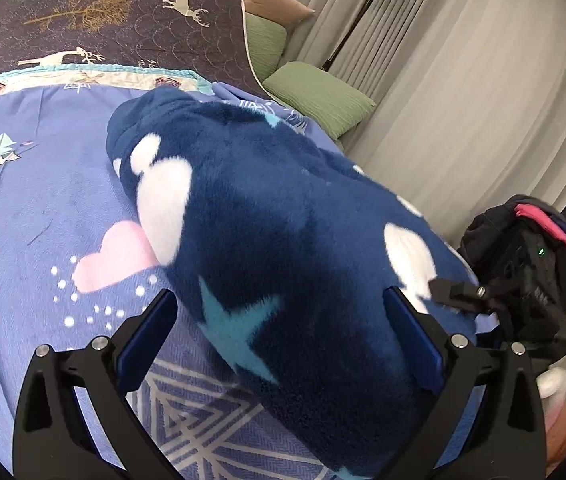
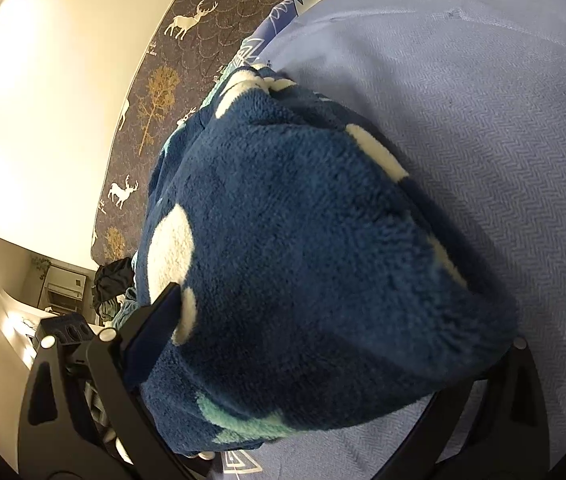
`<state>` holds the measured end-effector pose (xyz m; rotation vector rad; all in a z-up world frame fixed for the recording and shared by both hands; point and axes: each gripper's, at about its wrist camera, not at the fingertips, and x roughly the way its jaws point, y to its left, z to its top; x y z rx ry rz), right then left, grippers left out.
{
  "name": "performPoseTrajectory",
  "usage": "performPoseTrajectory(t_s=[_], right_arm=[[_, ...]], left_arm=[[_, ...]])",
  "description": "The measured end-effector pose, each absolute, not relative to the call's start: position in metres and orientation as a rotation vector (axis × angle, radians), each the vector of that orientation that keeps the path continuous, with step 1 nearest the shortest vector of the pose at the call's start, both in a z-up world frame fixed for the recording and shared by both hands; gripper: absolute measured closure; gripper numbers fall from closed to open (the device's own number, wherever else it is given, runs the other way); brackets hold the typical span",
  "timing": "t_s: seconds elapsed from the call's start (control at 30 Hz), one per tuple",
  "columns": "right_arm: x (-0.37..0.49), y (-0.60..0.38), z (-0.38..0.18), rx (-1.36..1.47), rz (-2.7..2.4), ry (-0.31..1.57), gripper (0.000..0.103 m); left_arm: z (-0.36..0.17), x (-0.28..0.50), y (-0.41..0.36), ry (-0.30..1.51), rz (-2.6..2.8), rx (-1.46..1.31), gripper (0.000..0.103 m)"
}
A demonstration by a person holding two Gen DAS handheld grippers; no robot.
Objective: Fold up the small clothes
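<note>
**A:** Left wrist view: what have you got?

**B:** My left gripper (image 1: pixel 283 320) has its fingers spread wide apart, one on each side of the navy fleece garment (image 1: pixel 267 216), which lies bunched on the lilac bedspread (image 1: pixel 35 184) and runs from near me toward the far pillows (image 1: pixel 319 96). I judge the pads aren't pinching it.

**A:** And the right?

**B:** My right gripper (image 2: pixel 323 344) is half buried. One finger (image 2: pixel 159 320) shows at the left of the fleece garment (image 2: pixel 303 240); the other is hidden under the pile, so I cannot tell whether it is clamped.

**A:** How will it handle?

**B:** Soft, thick and light, I'd guess: floppy, springy, not slippery or fragile. A fold will likely puff back up. I'd take a hem edge or corner, not the bulky middle, pinching deep enough to catch both layers.
</note>
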<state>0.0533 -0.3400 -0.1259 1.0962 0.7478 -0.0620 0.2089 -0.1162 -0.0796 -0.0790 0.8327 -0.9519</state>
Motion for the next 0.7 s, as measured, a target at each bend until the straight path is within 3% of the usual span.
performPoseTrajectory(t_s=[0.17,0.37,0.57,0.67,0.7], right_arm=[[0.050,-0.341,-0.126,1.073,-0.052,0.751,0.002],[0.047,-0.337,-0.124,1.050,-0.048,0.743,0.003],[0.046,-0.340,-0.124,1.077,-0.043,0.746,0.002],[0.045,-0.341,-0.123,1.074,-0.062,0.735,0.005],[0.044,-0.341,-0.120,1.057,-0.064,0.729,0.014]], left_arm=[[-0.073,0.269,-0.096,0.858,-0.901,-0.267,0.001],[-0.125,0.376,-0.103,1.068,-0.851,-0.533,0.001],[-0.124,0.385,-0.155,1.043,-0.934,-0.350,0.002],[-0.120,0.378,-0.162,1.003,-0.949,-0.319,0.025],[-0.117,0.377,-0.158,0.986,-0.962,-0.338,0.034]])
